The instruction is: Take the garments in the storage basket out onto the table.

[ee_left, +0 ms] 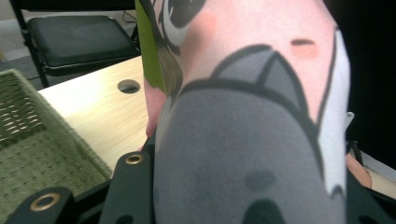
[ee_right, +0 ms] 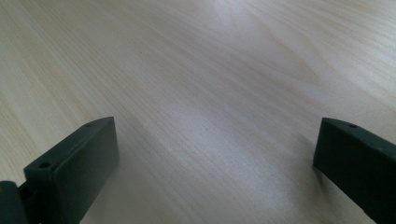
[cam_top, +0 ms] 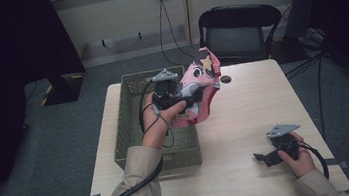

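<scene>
Above the far right corner of the green woven basket [cam_top: 131, 133], a pink printed cloth [cam_top: 201, 87] hangs in the air, clear of the table [cam_top: 245, 119]. It carries a cartoon face with a large eye, a star near its top edge, and grey and white patches outlined in black. In the left gripper view the cloth [ee_left: 243, 140] sits right up against the camera, its grey part bulging between the black jaws, which are closed on it. The left gripper [cam_top: 182, 97] is lifted over the basket's right side, with the person's left hand [cam_top: 158, 122] wrapped round it and a beige sleeve [cam_top: 136, 188] running down to the bottom edge of the high view; a black cable loops from it beside the sleeve. The basket lies on the left part of the table, its long side running away from the person. A small dark round hole [cam_top: 225, 79] shows in the table top just right of the cloth. Near the front right of the table, well apart from the cloth, the right gripper [cam_top: 263, 157] rests low in the person's right hand [cam_top: 298, 158], pointing left. In the right gripper view its two jaws stand wide apart with bare pale wood [ee_right: 210, 93] between them, holding nothing. Beyond the table stands a black folding chair [cam_top: 239, 29].
</scene>
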A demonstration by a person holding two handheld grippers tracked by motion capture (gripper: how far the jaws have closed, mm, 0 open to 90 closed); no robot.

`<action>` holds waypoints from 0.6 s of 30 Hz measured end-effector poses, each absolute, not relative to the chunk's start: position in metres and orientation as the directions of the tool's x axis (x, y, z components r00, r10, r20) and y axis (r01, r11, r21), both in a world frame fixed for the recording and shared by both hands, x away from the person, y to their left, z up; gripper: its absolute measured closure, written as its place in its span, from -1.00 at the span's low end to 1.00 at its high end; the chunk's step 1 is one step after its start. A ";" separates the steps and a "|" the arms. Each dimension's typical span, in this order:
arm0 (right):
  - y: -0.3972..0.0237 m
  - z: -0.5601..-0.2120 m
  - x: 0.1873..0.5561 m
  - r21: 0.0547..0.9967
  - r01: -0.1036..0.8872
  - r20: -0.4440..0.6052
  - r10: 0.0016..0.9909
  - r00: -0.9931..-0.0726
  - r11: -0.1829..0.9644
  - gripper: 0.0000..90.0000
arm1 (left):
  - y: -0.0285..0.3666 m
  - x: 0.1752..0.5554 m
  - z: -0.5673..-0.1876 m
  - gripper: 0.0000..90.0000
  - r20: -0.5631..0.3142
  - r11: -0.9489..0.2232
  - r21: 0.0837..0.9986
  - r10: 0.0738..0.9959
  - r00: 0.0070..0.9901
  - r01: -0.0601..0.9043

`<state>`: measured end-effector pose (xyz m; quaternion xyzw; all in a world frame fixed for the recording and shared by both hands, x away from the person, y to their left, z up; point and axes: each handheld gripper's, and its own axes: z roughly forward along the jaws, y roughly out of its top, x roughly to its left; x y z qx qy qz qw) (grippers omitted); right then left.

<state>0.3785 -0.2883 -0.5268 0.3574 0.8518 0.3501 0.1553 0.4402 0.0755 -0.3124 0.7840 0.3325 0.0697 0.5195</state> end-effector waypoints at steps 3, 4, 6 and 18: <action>-0.288 -0.527 0.378 0.708 0.500 -0.014 0.718 -0.696 0.499 -1.00 | 0.071 0.440 -0.314 0.22 -0.239 -0.240 0.862 0.585 0.775 0.447; -0.288 -0.527 0.378 0.707 0.500 -0.014 0.718 -0.696 0.499 -1.00 | 0.069 0.440 -0.314 0.22 -0.242 -0.239 0.862 0.582 0.777 0.447; -0.288 -0.527 0.378 0.707 0.500 -0.014 0.718 -0.696 0.499 -1.00 | 0.061 0.439 -0.316 0.22 -0.244 -0.236 0.865 0.573 0.783 0.442; -0.288 -0.527 0.378 0.707 0.501 -0.013 0.718 -0.696 0.499 -1.00 | 0.033 0.436 -0.332 0.22 -0.254 -0.243 0.866 0.541 0.802 0.438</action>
